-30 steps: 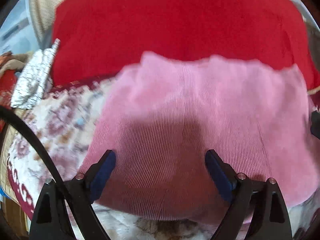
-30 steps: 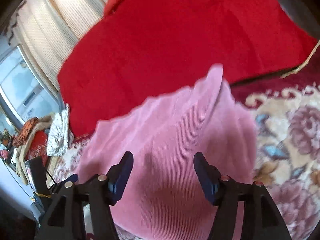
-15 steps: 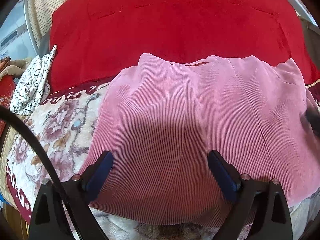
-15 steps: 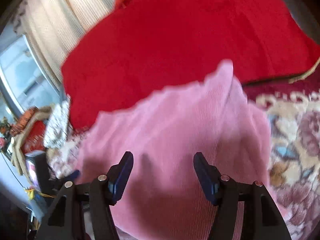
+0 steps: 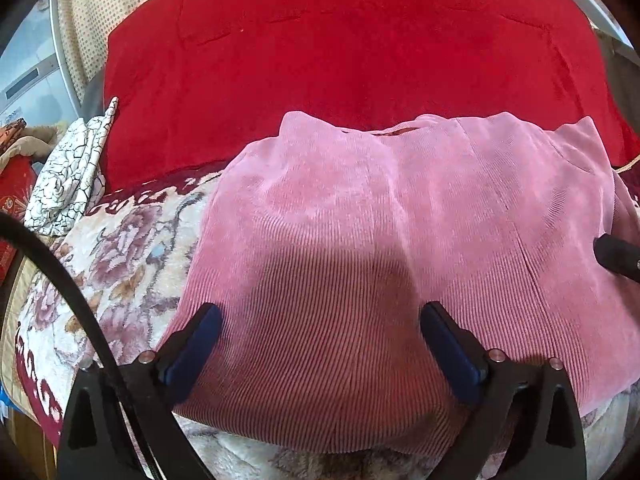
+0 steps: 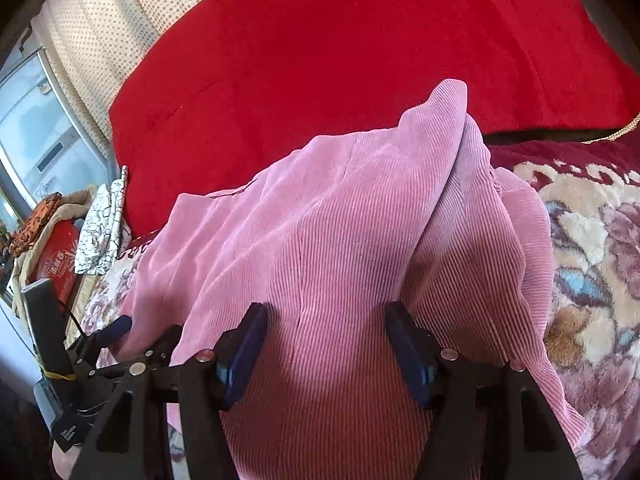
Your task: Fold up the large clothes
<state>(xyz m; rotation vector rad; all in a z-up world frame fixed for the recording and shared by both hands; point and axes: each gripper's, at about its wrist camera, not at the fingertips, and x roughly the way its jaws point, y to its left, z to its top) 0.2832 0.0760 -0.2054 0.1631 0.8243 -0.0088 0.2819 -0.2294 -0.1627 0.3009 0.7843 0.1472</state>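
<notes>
A pink corduroy garment (image 5: 384, 240) lies folded on a floral blanket (image 5: 120, 248), its far edge against a red cushion (image 5: 340, 52). My left gripper (image 5: 320, 344) is open and empty, its blue-padded fingers spread just above the garment's near part. My right gripper (image 6: 326, 344) is also open and empty, over the garment (image 6: 320, 232) near its right side, where a raised fold (image 6: 452, 120) stands up. The left gripper shows at the lower left of the right wrist view (image 6: 120, 328). A tip of the right gripper shows at the right edge of the left wrist view (image 5: 616, 252).
A black-and-white patterned cloth (image 5: 72, 168) lies left of the cushion. A red box (image 6: 56, 264) and other clutter sit at the far left. A cream dotted curtain (image 6: 100, 40) and a window are behind. The floral blanket (image 6: 592, 240) extends to the right.
The garment has settled flat after its far edge dropped onto the blanket. Both grippers stay open and have drawn slightly nearer to the fabric; the right view has steadied.
</notes>
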